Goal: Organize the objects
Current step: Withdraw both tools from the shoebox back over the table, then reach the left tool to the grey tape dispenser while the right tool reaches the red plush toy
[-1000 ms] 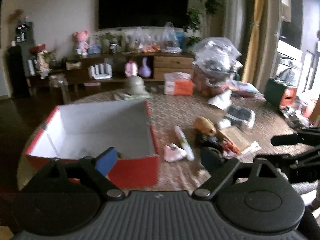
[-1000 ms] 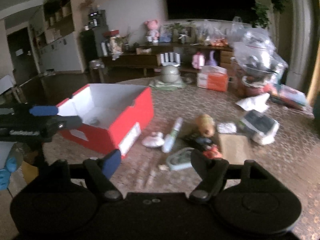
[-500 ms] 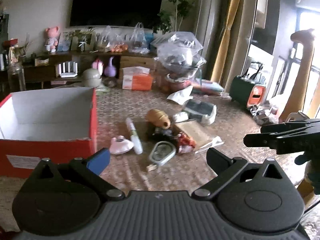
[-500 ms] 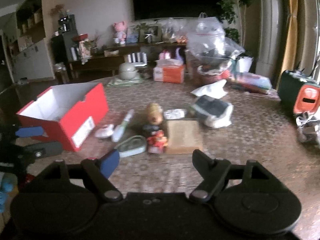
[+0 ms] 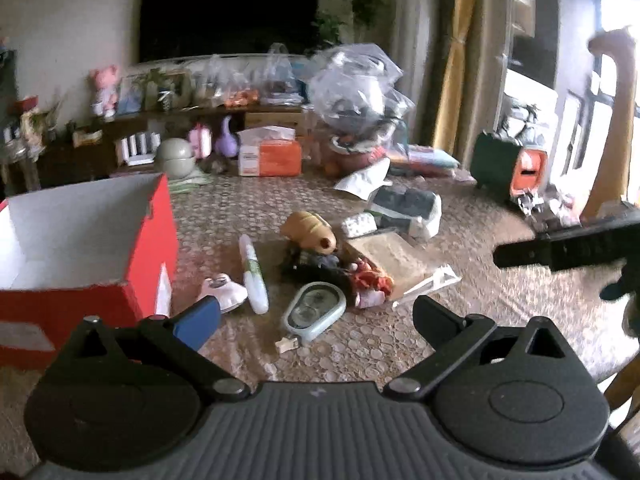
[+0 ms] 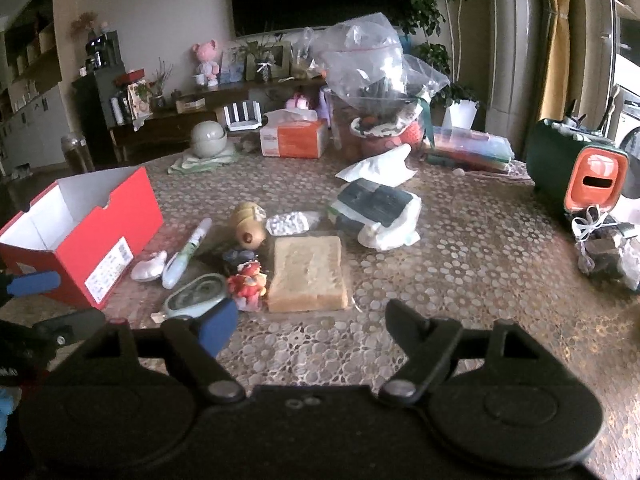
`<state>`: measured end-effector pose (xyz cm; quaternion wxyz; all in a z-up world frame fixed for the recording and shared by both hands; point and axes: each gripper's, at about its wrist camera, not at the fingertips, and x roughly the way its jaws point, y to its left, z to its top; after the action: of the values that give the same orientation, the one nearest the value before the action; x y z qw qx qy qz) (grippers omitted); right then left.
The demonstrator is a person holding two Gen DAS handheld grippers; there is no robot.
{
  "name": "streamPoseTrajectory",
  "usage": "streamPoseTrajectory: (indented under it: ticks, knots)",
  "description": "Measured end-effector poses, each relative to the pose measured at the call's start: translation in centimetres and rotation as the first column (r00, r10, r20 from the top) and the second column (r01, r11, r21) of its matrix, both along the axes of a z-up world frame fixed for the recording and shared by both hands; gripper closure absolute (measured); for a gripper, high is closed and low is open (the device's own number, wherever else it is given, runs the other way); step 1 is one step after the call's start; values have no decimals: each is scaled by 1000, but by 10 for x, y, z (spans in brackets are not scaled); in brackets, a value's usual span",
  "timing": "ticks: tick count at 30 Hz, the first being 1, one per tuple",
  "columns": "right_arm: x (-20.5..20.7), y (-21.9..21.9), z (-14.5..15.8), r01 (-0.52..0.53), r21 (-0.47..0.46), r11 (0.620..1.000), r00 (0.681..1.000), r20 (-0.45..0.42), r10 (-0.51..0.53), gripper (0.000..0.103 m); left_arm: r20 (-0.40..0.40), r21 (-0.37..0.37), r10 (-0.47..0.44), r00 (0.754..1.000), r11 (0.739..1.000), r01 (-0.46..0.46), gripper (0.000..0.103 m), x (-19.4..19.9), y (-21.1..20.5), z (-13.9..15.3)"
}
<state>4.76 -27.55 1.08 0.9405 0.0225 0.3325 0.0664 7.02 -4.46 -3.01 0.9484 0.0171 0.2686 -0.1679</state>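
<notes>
Open red shoebox (image 5: 156, 240), white inside, small toys (image 6: 246, 280) clustered beside

White printed label on the end of the red box (image 6: 108, 236), print too small to read, no other legible text

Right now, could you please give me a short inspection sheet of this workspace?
Surface: table under a patterned lace-like cover.
Job's things: open red box, white inside, no contents visible; beside it a pink-white gadget, a white tube, a pale blue oval case, a red figurine, a brown toy and a tan flat block.
Clutter: tissue box, clear plastic bags, green-and-orange device at the far side.
Grippers: left gripper and right gripper both open, nothing between the jaws.
Cables: nothing seen.
Surroundings: dark television, low cabinet crowded with ornaments, yellow curtain.
</notes>
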Motion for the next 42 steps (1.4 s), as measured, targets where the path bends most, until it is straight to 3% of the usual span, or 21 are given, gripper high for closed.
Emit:
streamPoseTrajectory:
  ticks: [4, 10, 18, 25, 30, 37, 38, 42]
  knots:
    - [16, 1, -6, -14, 5, 1000, 1000, -12, 14, 22, -47, -3, -47, 998, 999, 46, 0, 17, -3, -12]
    - [40, 14, -17, -71, 7, 997, 997, -39, 71, 22, -99, -10, -32, 995, 999, 31, 0, 40, -4, -36]
    - [69, 33, -34, -127, 0, 992, 989, -70, 127, 22, -168, 38, -103, 980, 993, 111, 0, 69, -16, -63]
    - [89, 42, -51, -163, 11, 987, 981, -107, 163, 22, -149, 89, -145, 978, 983, 159, 0, 83, -24, -71]
    - [99, 51, -63, -184, 9, 983, 974, -130, 183, 23, -192, 57, -142, 971, 986, 156, 0, 94, -24, -79]
    - [110, 59, -69, -199, 0, 980, 971, -132, 198, 25, -193, 52, -114, 974, 991, 126, 1, 99, -22, -80]
    - [111, 60, -70, -203, -3, 979, 971, -129, 201, 27, -191, 57, -111, 975, 991, 124, 2, 98, -22, -80]
    - [112, 66, -70, -230, -20, 973, 966, -124, 226, 36, -159, 106, -106, 982, 987, 123, 21, 95, -25, -79]
